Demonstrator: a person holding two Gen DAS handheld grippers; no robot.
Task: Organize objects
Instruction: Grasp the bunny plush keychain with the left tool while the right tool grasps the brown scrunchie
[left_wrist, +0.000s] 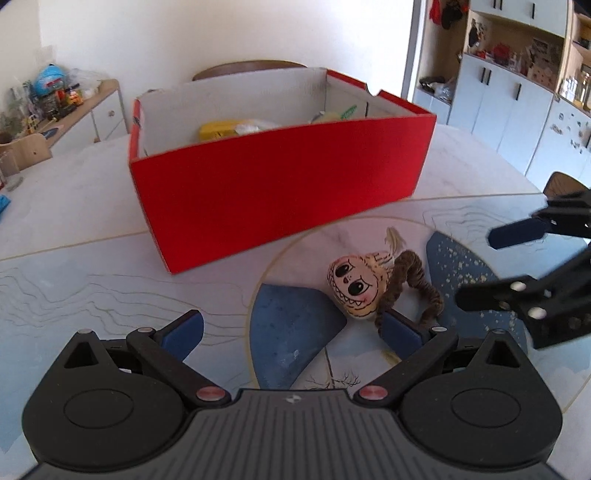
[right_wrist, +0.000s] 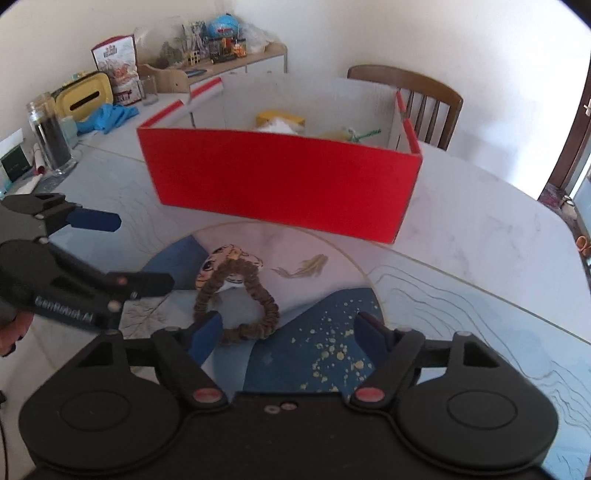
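my left gripper (left_wrist: 291, 334) hangs low over the table (left_wrist: 74, 206) with its jaws spread wide and nothing pinched, its right blue pad (left_wrist: 400, 332) just beside the brown scrunchie (left_wrist: 410, 284); my right gripper (right_wrist: 290, 332) is unclenched too, its left pad (right_wrist: 207, 334) near the scrunchie's near edge, nothing grasped; i can't tell whether either pad touches the fabric; the scrunchie lies flat on the printed table mat (left_wrist: 291, 343), joined to a small cream plush face (left_wrist: 356, 286) with big dark eyes and a toothy grin, near the middle of the table; just beyond stands the red box (left_wrist: 280, 192), open on top, holding a yellow item (left_wrist: 218, 131) and something with green (left_wrist: 349, 110); beyond it a wooden chair (right_wrist: 424, 96) against the white wall.
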